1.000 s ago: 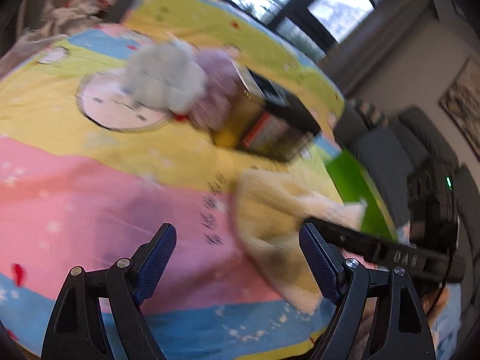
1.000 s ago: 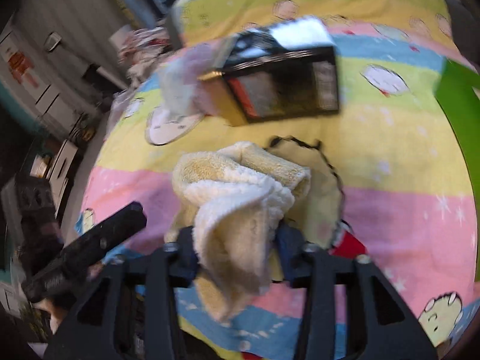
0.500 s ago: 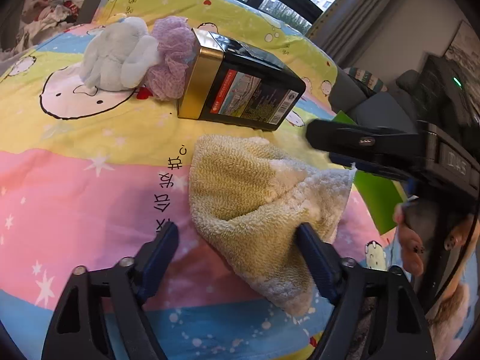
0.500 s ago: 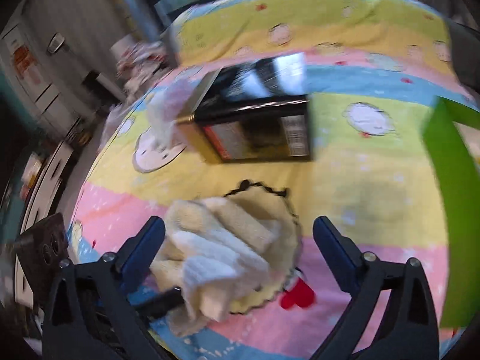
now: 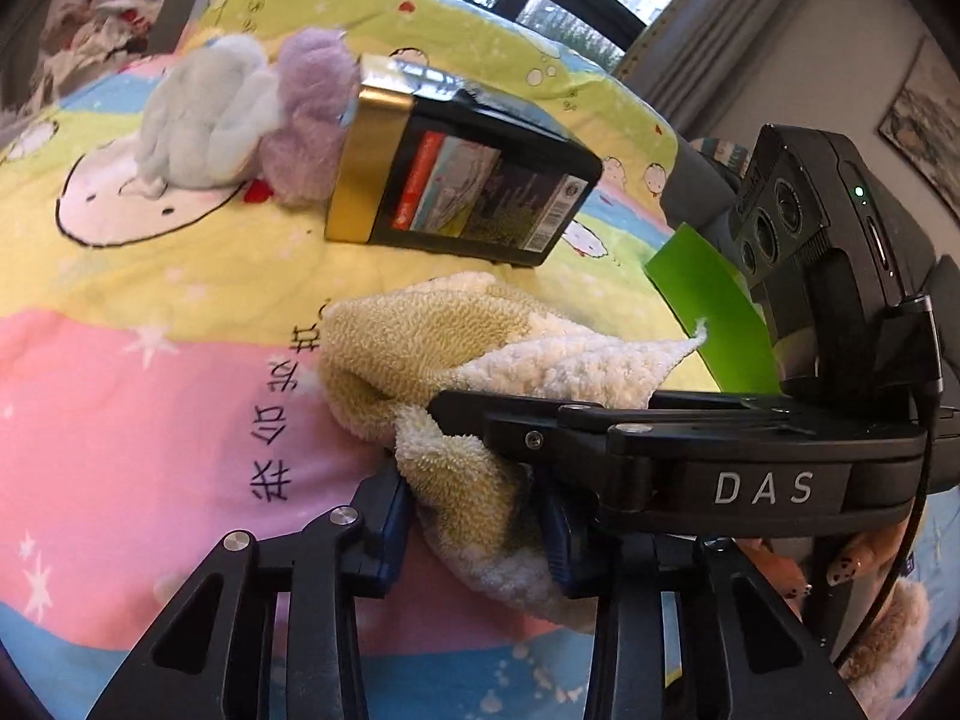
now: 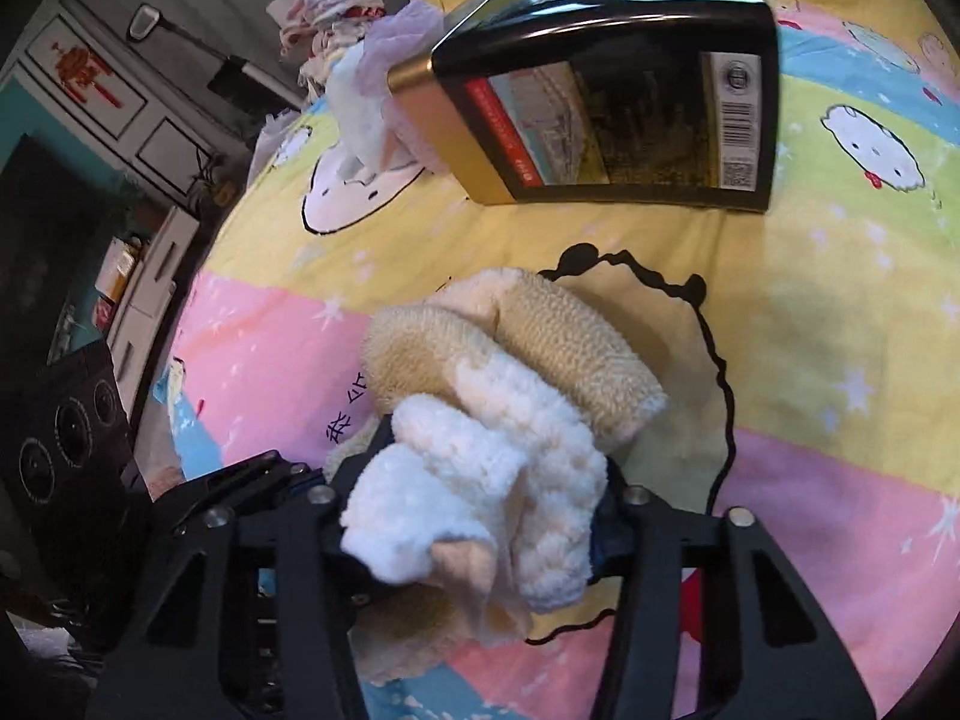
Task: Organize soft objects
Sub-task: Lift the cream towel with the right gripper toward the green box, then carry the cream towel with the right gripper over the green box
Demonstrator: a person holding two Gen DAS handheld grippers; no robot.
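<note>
A yellow and cream towel (image 5: 420,336) lies bunched on the cartoon bedspread (image 5: 150,420). My left gripper (image 5: 474,534) is closing its blue pads on the towel's near corner, which is squeezed between them. The black body of the right gripper (image 5: 720,456) crosses the left wrist view from the right, its tip against the towel. In the right wrist view the towel (image 6: 540,330) is folded over, and my right gripper (image 6: 492,492) is closing on its fluffy cream end, which bulges up between the fingers. The left gripper's fingers (image 6: 240,480) show at lower left.
A black and gold box (image 5: 468,180) lies just beyond the towel. A pale blue-white cloth (image 5: 204,120) and a purple one (image 5: 306,114) sit against its far end. A green sheet (image 5: 708,312) lies to the right. A hand with painted nails (image 5: 840,570) holds the right gripper.
Half a second ago both grippers stood wide open over the towel. Both have since closed on it, the right one coming down onto the cream end.
</note>
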